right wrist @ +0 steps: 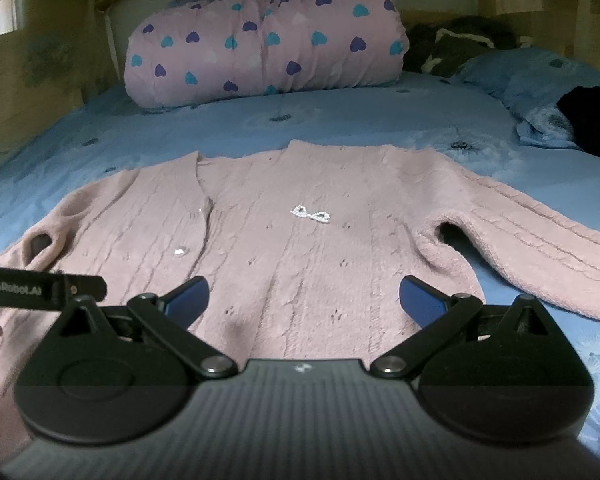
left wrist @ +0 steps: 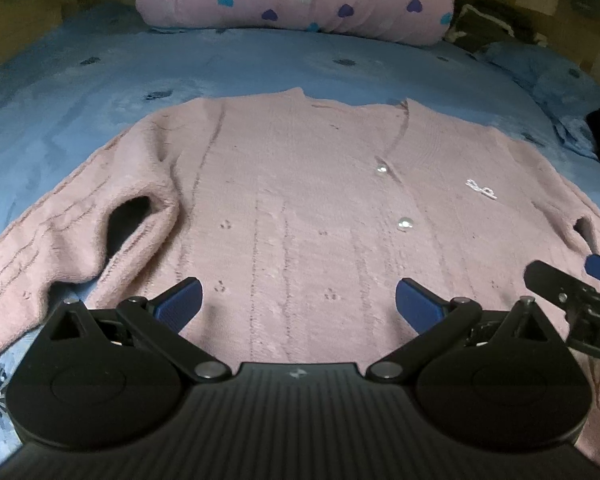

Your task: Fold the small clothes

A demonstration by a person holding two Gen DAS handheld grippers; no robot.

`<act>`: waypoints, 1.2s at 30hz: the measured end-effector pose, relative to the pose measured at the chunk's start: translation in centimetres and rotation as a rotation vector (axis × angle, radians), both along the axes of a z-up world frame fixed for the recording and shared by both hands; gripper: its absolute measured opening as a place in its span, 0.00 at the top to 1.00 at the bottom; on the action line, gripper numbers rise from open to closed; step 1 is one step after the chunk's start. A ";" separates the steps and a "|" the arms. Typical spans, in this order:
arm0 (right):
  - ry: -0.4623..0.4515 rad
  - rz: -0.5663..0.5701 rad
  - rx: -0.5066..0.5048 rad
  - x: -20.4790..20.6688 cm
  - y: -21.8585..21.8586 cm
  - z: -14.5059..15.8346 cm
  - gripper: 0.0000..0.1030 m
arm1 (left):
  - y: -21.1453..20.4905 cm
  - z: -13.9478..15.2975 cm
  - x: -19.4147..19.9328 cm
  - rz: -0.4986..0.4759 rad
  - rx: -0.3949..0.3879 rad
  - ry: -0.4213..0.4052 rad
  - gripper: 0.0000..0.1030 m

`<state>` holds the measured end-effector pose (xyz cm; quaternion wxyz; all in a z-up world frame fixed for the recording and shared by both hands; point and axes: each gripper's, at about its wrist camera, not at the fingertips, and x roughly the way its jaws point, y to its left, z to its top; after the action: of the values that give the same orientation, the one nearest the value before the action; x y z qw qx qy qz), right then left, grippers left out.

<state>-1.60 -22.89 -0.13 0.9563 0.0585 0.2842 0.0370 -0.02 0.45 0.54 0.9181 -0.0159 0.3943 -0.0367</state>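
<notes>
Lying flat and face up on our blue bedspread (left wrist: 80, 92), the pink knit cardigan (left wrist: 300, 200) is spread with both sleeves out to the sides. We hold our left gripper (left wrist: 299, 302) and right gripper (right wrist: 304, 298) side by side above its hem, jaws wide and empty. Beyond it rests a heart-print rolled blanket (right wrist: 268, 44).

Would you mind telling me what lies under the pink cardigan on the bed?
The pink cardigan lies flat on the blue patterned bedsheet, which shows all around it. Whatever sits directly beneath the knit is covered, so only the sheet can be confirmed.
</notes>
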 end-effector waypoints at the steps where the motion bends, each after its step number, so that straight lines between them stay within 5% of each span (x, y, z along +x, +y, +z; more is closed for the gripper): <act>1: -0.003 0.001 0.001 0.0 0.0 0.0 0.00 | -0.1 0.0 -0.1 -0.007 -0.003 0.000 0.00; 18: 0.025 -0.043 0.026 -0.9 -1.0 0.0 0.00 | 0.4 -0.4 0.7 -0.007 -0.026 0.038 0.00; 36: 0.052 -0.323 0.083 -3.0 -7.3 1.7 0.00 | 0.4 0.0 0.6 -0.019 -0.042 0.046 0.00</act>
<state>-4.60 -30.15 1.55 0.9388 0.1438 0.2941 -0.1071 0.55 0.83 0.52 0.9079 -0.0323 0.4145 -0.0532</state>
